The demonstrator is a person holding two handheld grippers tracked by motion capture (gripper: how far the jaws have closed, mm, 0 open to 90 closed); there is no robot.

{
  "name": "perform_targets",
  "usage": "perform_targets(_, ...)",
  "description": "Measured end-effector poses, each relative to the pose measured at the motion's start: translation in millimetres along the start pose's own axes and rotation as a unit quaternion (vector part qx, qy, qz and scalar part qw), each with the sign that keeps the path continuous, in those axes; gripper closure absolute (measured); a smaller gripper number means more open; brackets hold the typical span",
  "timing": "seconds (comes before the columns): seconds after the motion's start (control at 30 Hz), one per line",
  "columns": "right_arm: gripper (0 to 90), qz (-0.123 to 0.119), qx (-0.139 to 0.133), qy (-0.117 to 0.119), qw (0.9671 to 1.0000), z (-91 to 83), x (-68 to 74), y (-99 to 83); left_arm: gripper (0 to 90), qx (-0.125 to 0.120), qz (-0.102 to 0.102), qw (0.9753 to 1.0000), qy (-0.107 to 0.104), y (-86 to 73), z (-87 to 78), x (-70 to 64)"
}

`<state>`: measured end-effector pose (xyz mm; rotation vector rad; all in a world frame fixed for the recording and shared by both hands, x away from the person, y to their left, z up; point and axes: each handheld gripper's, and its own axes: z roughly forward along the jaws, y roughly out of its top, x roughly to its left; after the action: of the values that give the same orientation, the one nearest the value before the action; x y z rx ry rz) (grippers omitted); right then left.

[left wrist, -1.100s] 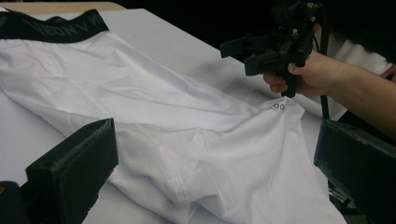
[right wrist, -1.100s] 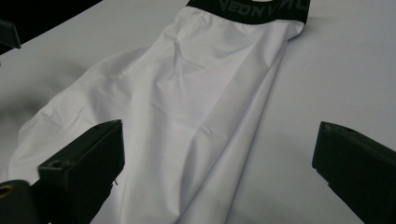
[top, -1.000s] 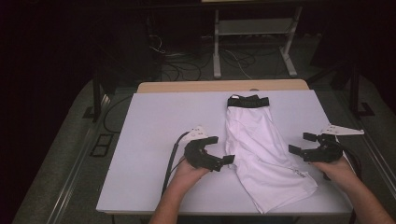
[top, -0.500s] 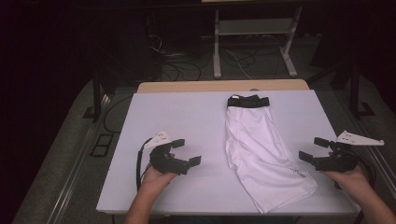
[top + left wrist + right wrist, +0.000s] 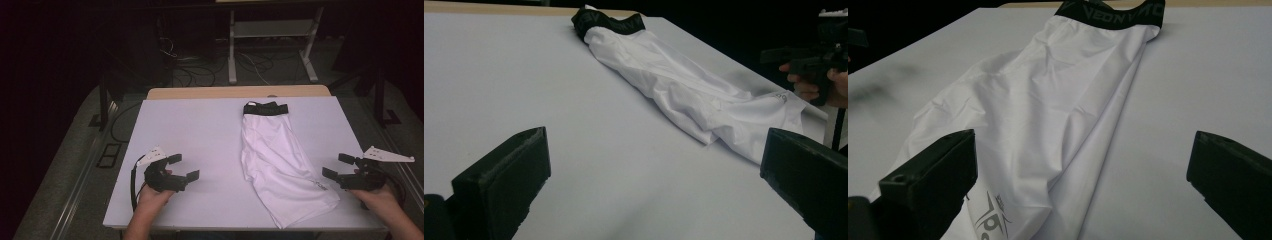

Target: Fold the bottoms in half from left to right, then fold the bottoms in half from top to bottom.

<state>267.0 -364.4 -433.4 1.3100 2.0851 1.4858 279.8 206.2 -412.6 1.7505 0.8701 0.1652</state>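
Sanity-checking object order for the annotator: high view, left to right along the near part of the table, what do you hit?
left gripper, jaws open → bare stretch of white table → white shorts, folded lengthwise with black waistband at the far end → right gripper, jaws open, at the table's right edge.

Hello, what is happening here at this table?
A person holds a gripper in each hand at a white table. White shorts with a black waistband lie folded lengthwise on it. The left gripper is open over bare table, apart from the shorts. The right gripper is open too, near the table's right edge, beside the shorts' lower end. Neither one touches the shorts.
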Motion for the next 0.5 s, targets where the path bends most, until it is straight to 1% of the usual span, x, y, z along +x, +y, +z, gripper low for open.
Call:
perform_targets(0.07, 0.0, 0.001, -0.001, 0.001, 1.0, -0.1, -0.3, -0.1, 0.0, -0.004, -0.003, 1.0, -0.003, -0.1, -0.6, -0.6)
perform_targets(0.1, 0.0, 0.002, -0.002, 0.002, 1.0, -0.4, -0.4, 0.9, 0.0, -0.004, 0.003, 1.0, -0.001, 1.1, -0.7, -2.3)
perform_targets(0.23, 0.0, 0.001, -0.004, 0.002, 1.0, -0.5, -0.2, 1.3, 0.0, -0.004, 0.003, 1.0, -0.001, 1.1, -0.7, -2.3)
perform_targets(0.27, 0.0, -0.001, -0.006, 0.005, 1.0, 2.2, 0.5, 4.2, 0.0, -0.011, 0.002, 0.9999, -0.007, 7.3, 3.3, -1.4)
perform_targets(0.37, 0.0, -0.001, -0.009, 0.005, 0.9999, 5.2, -0.4, 6.9, 0.0, -0.008, 0.003, 0.9999, -0.01, 10.9, 7.8, 0.0)
perform_targets(0.43, 0.0, -0.001, -0.011, 0.005, 0.9999, 6.4, -0.7, 7.8, 0.0, -0.008, 0.003, 0.9999, -0.01, 10.9, 7.8, 0.0)
perform_targets(0.47, 0.0, -0.002, -0.01, 0.006, 0.9999, 10.3, -1.7, 10.7, 0.0, -0.005, 0.003, 0.9999, -0.012, 14.6, 13.9, 1.5)
perform_targets(0.5, 0.0, -0.002, -0.01, 0.006, 0.9999, 10.3, -1.7, 10.7, 0.0, -0.005, 0.003, 0.9999, -0.012, 14.6, 13.9, 1.5)
